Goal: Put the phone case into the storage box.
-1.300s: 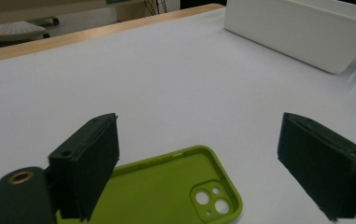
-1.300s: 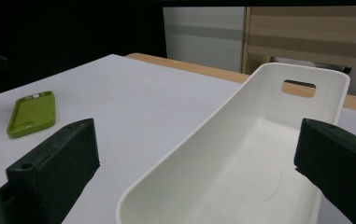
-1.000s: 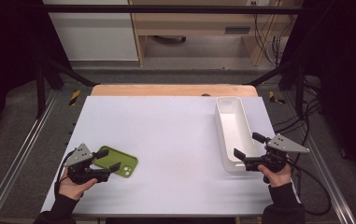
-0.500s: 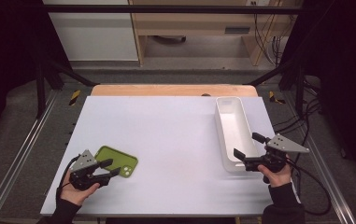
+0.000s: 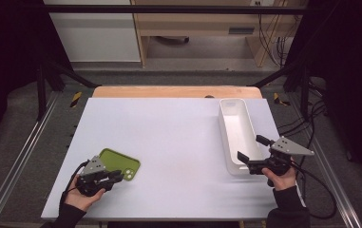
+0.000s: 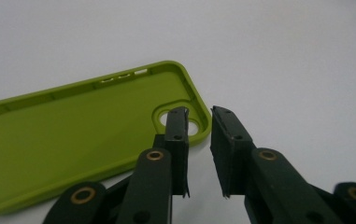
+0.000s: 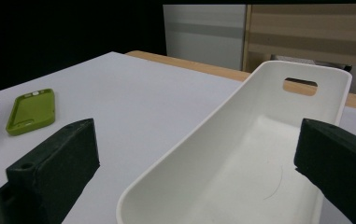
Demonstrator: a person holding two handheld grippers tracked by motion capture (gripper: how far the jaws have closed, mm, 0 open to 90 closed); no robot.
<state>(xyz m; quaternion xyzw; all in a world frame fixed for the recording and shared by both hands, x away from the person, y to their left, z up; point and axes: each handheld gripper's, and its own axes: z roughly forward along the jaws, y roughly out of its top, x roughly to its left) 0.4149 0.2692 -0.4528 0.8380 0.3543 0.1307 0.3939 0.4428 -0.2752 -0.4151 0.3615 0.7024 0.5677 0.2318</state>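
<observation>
A lime-green phone case (image 5: 119, 164) lies hollow side up on the white table's near left. My left gripper (image 5: 117, 176) is at its near right corner. In the left gripper view the jaws have just been closing. One fingertip (image 6: 178, 123) is over the case (image 6: 73, 130) by the camera hole, and the other is just outside the rim. A narrow gap remains, and the pads do not press on the rim. My right gripper (image 5: 251, 147) stands wide open, astride the near end of a long empty white tray (image 5: 238, 130).
The white table (image 5: 178, 137) has a wooden strip (image 5: 174, 91) along its far edge. Metal rails run down both sides, and cables trail at the right. The right gripper view shows the tray's handle slot (image 7: 300, 85) and the case (image 7: 31, 111) far off.
The left gripper's jaws have narrowed from wide apart to a small gap at the case's corner, and that hand shifted slightly nearer. The right gripper and tray have not moved.
</observation>
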